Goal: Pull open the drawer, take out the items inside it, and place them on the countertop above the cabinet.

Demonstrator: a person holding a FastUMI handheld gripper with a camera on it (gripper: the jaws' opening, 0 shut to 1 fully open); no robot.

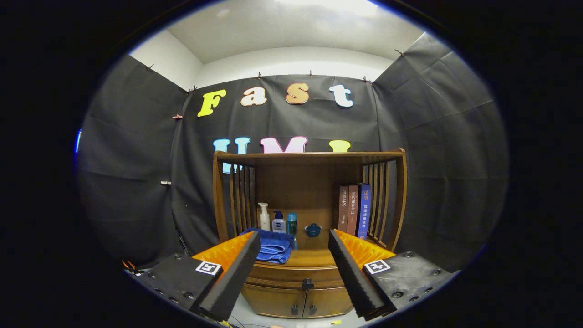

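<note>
Black cloth backs a cabinet; its shut drawer's knob sits at twelve o'clock between the wide, empty tongs.

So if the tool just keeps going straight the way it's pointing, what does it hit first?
Probably the countertop front edge, just above the closed drawer's knob. The tool is open and holds nothing; nothing lies between its fingers and the cabinet. Depth is unclear.

Gripper held level, fingers spread wide apart, nothing between them, pads touching nothing, tips pointing straight ahead.
</note>
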